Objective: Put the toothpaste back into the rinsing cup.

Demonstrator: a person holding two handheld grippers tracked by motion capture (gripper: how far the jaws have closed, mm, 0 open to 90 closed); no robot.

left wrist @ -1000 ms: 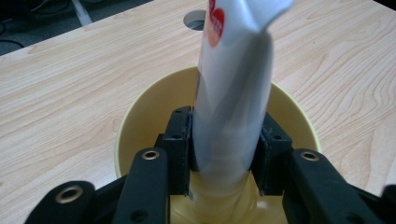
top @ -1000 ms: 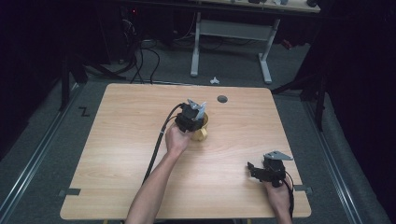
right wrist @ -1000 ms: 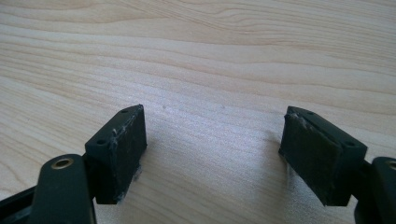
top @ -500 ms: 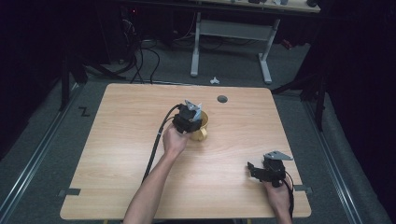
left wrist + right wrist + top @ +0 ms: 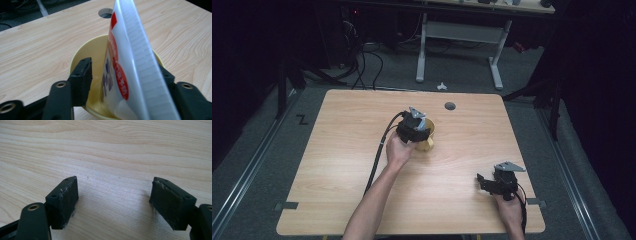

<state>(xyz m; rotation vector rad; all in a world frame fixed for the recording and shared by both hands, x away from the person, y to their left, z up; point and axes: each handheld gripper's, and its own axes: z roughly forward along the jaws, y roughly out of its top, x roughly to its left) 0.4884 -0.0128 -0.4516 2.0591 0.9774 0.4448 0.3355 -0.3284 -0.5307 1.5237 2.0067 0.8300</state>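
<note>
My left gripper (image 5: 421,131) hangs over the yellow cup (image 5: 428,139) near the middle of the wooden surface (image 5: 337,150), a little toward the far edge. Its jaws have just been opening, and in the left gripper view they stand apart on either side of a white packet (image 5: 132,70) with red and blue print. The packet stands upright but tilted in the yellow cup (image 5: 85,52), its lower end down inside and its upper end rising well above the rim. My left jaw in that view sits clear of the packet, with a gap of yellow cup wall showing between them. The other jaw is mostly hidden behind the packet, so I cannot tell whether it touches there. The packet is between the jaws, but the pads are not pressing on it from both sides.

My right gripper (image 5: 486,182) rests low near the near right corner of the surface, well apart from the cup. In the right gripper view its jaws stand wide, with only bare wood grain (image 5: 112,157) between them.

A round dark hole (image 5: 450,106) sits in the surface just beyond the cup, toward the far edge; in the left gripper view I see the same hole (image 5: 106,12) behind the packet.
</note>
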